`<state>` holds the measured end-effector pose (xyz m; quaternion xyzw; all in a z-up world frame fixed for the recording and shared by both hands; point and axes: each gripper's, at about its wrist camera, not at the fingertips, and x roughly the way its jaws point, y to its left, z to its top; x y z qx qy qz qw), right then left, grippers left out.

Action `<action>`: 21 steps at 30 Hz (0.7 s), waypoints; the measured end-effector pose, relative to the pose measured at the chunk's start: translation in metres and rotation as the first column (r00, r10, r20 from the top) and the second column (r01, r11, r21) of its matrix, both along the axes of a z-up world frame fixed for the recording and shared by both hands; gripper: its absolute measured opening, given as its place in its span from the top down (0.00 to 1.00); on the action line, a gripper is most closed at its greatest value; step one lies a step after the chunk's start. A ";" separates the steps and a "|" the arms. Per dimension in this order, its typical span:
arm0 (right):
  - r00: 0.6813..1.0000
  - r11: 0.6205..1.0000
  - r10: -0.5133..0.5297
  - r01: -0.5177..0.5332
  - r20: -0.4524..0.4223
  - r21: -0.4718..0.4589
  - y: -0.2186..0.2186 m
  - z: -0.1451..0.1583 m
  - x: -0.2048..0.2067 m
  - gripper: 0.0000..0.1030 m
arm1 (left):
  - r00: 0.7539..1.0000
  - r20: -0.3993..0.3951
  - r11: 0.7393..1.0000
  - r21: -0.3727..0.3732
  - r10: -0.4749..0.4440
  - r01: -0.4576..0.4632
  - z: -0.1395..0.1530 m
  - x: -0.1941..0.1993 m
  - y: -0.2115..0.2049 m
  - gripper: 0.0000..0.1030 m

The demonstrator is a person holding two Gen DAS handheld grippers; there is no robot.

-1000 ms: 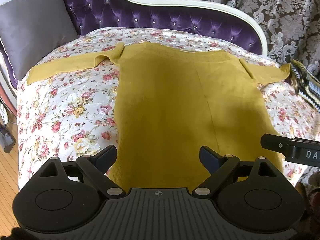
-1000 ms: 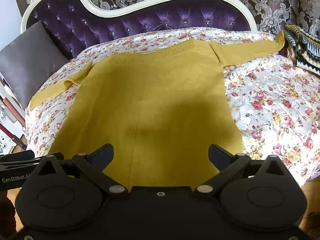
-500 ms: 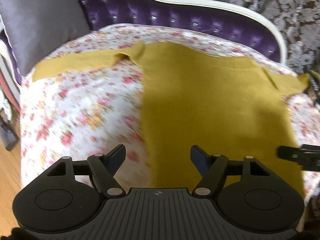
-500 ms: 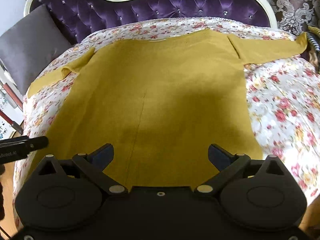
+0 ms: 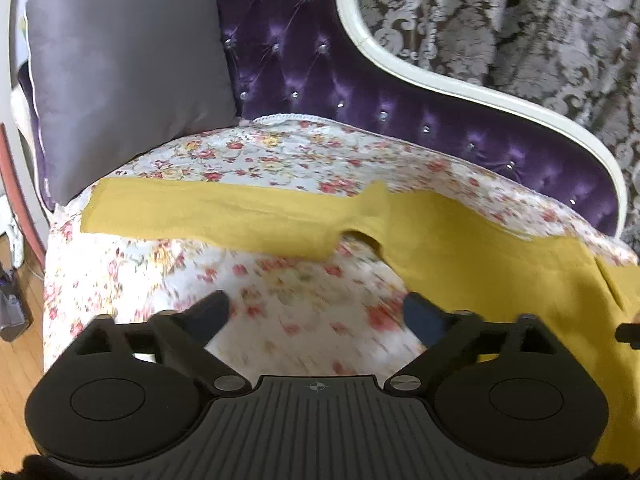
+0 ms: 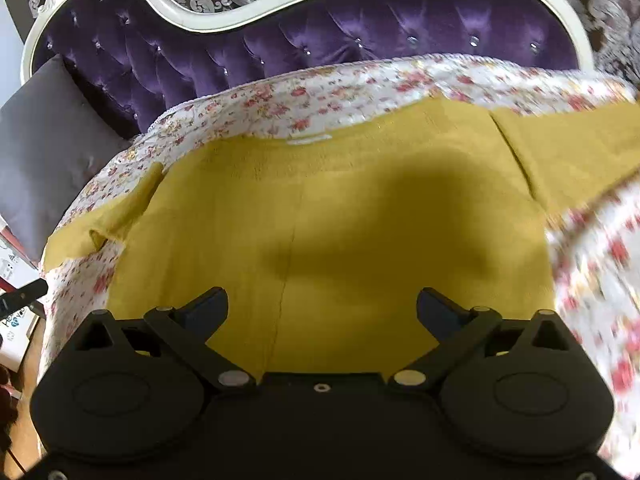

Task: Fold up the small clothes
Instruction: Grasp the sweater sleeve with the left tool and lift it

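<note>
A mustard-yellow long-sleeved top [image 6: 340, 220] lies flat on a floral cover, neck toward the purple backrest, both sleeves spread out. In the left wrist view its left sleeve [image 5: 208, 216] stretches out ahead and its body [image 5: 500, 256] lies to the right. My left gripper [image 5: 316, 314] is open and empty above the floral cover, short of the sleeve. My right gripper [image 6: 322, 310] is open and empty above the top's body. The right sleeve [image 6: 580, 148] runs off to the right.
The floral cover [image 5: 280, 160] lies over a purple tufted sofa with a white frame [image 6: 240, 52]. A grey cushion [image 5: 124, 72] leans at the left end, just beyond the sleeve's cuff. Wooden floor [image 5: 16, 380] shows at the left. Patterned curtain hangs behind.
My left gripper has swung left, off the top's body, and now faces the left sleeve. My right gripper has moved forward over the body, closer to the neck. Both stay open.
</note>
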<state>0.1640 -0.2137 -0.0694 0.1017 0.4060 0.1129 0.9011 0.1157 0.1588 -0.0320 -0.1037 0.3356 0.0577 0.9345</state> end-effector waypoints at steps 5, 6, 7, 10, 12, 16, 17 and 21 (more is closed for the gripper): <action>0.999 0.999 0.036 -0.036 0.002 0.002 0.013 -0.003 0.024 0.02 | 0.998 0.006 0.997 -0.051 0.065 -0.065 -0.016 0.027 0.045 0.06; 0.999 0.999 0.041 -0.041 0.002 0.004 0.017 -0.005 0.027 0.02 | 0.997 0.005 0.995 -0.065 0.074 -0.074 -0.019 0.032 0.055 0.06; 0.999 0.999 0.045 -0.045 0.003 0.007 0.019 -0.005 0.029 0.02 | 0.996 0.020 0.993 -0.079 0.087 -0.085 -0.022 0.036 0.066 0.07; 0.998 0.998 0.056 -0.057 0.011 0.023 0.023 -0.006 0.035 0.02 | 0.987 0.028 0.984 -0.094 0.157 -0.154 -0.028 0.048 0.094 0.23; 0.998 0.998 0.059 -0.060 0.018 0.028 0.026 -0.005 0.037 0.02 | 0.981 0.031 0.976 -0.109 0.192 -0.187 -0.034 0.056 0.112 0.28; 0.997 0.997 0.066 -0.066 0.027 0.030 0.032 -0.004 0.040 0.02 | 0.965 -0.026 0.952 -0.158 0.262 -0.263 -0.047 0.068 0.140 0.32; 0.997 0.997 0.068 -0.068 0.028 0.029 0.033 -0.004 0.041 0.02 | 0.960 -0.040 0.945 -0.169 0.276 -0.279 -0.050 0.068 0.143 0.32; 0.996 0.997 0.075 -0.075 0.038 0.016 0.038 -0.002 0.040 0.02 | 0.955 -0.045 0.929 -0.221 0.295 -0.297 -0.058 0.059 0.150 0.32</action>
